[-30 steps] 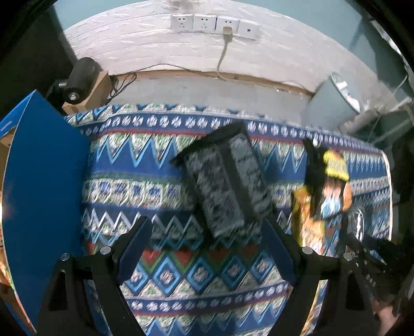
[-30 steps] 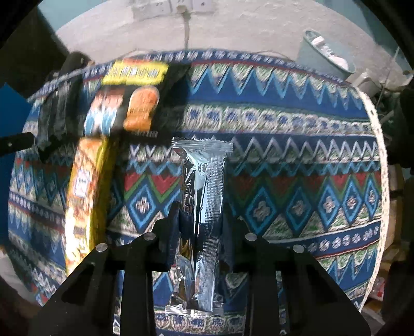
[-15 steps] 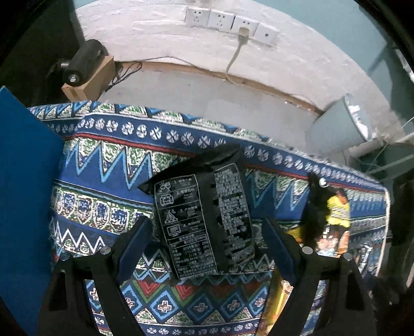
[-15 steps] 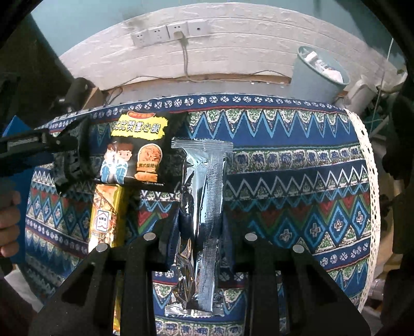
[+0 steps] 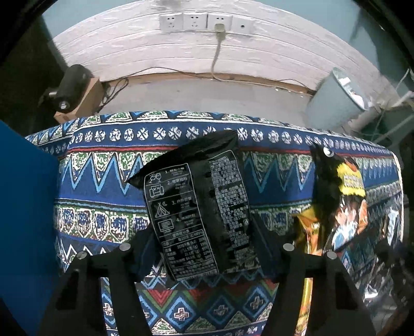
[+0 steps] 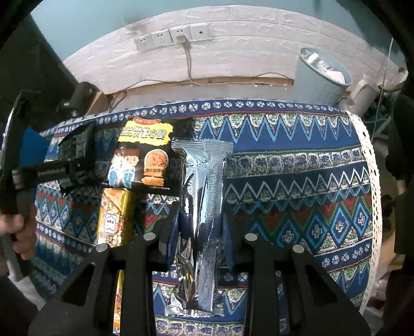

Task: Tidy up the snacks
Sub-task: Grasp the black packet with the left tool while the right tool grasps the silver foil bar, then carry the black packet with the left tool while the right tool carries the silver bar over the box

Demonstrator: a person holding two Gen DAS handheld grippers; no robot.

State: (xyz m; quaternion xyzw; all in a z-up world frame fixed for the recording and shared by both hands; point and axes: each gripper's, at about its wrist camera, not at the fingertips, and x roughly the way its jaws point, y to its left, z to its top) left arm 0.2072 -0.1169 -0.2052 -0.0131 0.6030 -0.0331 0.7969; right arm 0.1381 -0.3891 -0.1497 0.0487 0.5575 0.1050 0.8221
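Observation:
My left gripper (image 5: 204, 248) is shut on a black snack bag (image 5: 199, 204) with white print and holds it above the patterned tablecloth (image 5: 103, 181). My right gripper (image 6: 199, 232) is shut on a silver foil packet (image 6: 204, 206), held upright over the cloth. A black-and-yellow cartoon snack bag (image 6: 145, 160) and a gold snack packet (image 6: 113, 219) lie on the table left of the silver packet. They also show at the right in the left wrist view (image 5: 346, 201). The left gripper with its black bag (image 6: 75, 160) appears at the far left of the right wrist view.
A blue box wall (image 5: 26, 232) stands at the left. A grey-blue waste bin (image 6: 320, 75) sits on the floor behind the table's right end. A white brick wall with sockets (image 5: 204, 22) and a cable lies beyond. The table's lace edge (image 6: 372, 181) runs along the right.
My left gripper has closed on the black bag and lifted it, with the view swinging up toward the wall. My right gripper has risen with the silver packet still held.

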